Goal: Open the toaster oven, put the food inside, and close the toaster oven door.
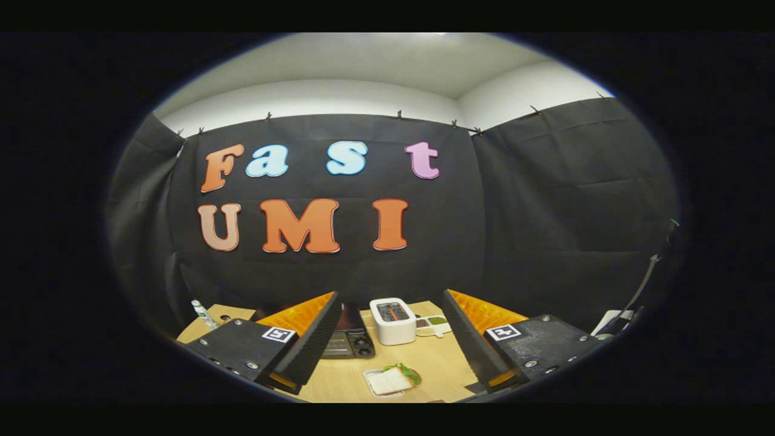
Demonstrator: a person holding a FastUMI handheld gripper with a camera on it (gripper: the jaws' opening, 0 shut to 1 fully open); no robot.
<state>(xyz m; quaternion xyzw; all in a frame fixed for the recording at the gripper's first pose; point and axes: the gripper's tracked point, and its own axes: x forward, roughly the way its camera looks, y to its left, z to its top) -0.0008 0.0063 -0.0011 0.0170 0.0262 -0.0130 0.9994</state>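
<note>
two jaws of the gripper (pixel 387 348) stand spread, holding nothing, above the worktop (pixel 436 363); sandwich (pixel 393 380) between them, toaster oven (pixel 346 340) beyond; no legible labels.

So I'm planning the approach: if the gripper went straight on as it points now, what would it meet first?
Probably the white toaster, which stands beyond the open gripper in line with its gap. The sandwich lies lower, between the fingers; depth is unclear.

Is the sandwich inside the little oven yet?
No, it is out. The sandwich lies on its tray on the wooden table, between the open gripper fingers, nearer than the toaster oven.
</note>
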